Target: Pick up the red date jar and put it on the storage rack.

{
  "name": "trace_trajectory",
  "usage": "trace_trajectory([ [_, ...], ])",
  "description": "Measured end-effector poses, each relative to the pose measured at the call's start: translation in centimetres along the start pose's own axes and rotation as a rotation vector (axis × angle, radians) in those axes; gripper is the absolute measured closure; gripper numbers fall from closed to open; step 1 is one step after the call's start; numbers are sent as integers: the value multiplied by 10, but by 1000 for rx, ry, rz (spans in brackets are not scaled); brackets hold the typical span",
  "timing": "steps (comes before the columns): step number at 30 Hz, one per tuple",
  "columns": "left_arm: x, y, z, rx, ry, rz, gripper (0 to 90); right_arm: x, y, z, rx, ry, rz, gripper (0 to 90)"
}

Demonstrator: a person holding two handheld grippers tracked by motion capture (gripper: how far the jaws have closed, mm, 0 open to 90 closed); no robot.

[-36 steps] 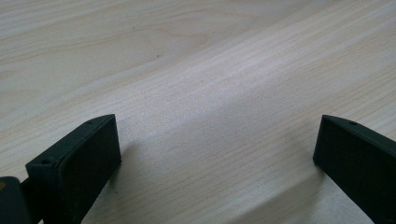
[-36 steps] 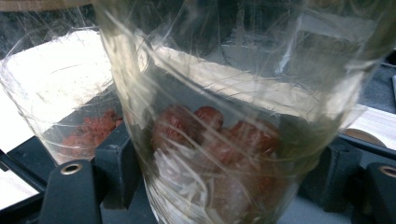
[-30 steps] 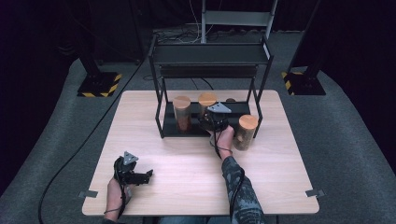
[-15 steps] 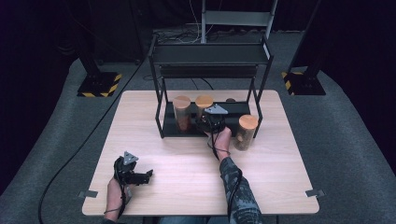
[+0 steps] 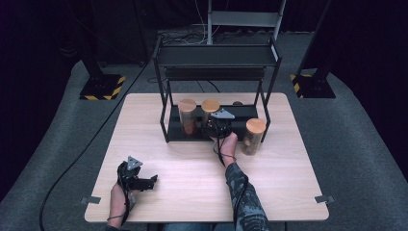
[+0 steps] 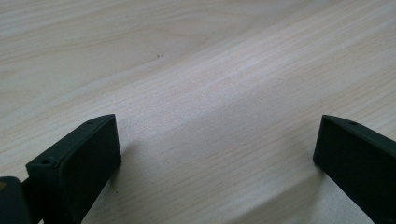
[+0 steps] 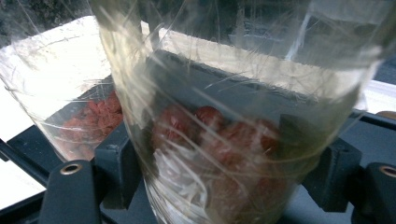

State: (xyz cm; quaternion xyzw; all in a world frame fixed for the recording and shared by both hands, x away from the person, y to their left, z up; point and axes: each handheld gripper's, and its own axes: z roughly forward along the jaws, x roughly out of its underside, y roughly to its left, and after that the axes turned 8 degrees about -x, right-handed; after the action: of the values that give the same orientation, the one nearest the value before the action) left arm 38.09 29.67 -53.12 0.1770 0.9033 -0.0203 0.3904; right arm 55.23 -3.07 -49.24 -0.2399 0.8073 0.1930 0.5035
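Observation:
A black two-tier rack (image 5: 216,55) stands at the back of the wooden table (image 5: 192,163). On its bottom tier are two clear jars with wooden lids. My right gripper (image 5: 219,126) (image 7: 222,177) is shut on the middle jar (image 5: 210,107) (image 7: 224,116), which holds red pieces. The left jar (image 5: 187,117) (image 7: 60,93) stands close beside it, also with red contents. A third jar (image 5: 253,135) stands on the table just right of the rack's front leg. My left gripper (image 5: 153,180) (image 6: 217,144) rests open near the front left, with bare wood between its jaws.
The rack's front legs (image 5: 165,115) flank the jars, and its top shelf hangs over them. A small brown object (image 5: 237,102) sits at the rack's back right. Black stands with striped bases (image 5: 101,89) are on the floor beyond the table.
My right gripper has edged slightly to the left at the rack with the jar in its grip. The left gripper has stayed still.

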Motion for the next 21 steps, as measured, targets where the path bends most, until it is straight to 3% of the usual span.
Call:
trace_trajectory([
  [21, 0, 0, 0, -2, 0, -1, 1, 2, 3, -1, -3, -3, 17, 243],
])
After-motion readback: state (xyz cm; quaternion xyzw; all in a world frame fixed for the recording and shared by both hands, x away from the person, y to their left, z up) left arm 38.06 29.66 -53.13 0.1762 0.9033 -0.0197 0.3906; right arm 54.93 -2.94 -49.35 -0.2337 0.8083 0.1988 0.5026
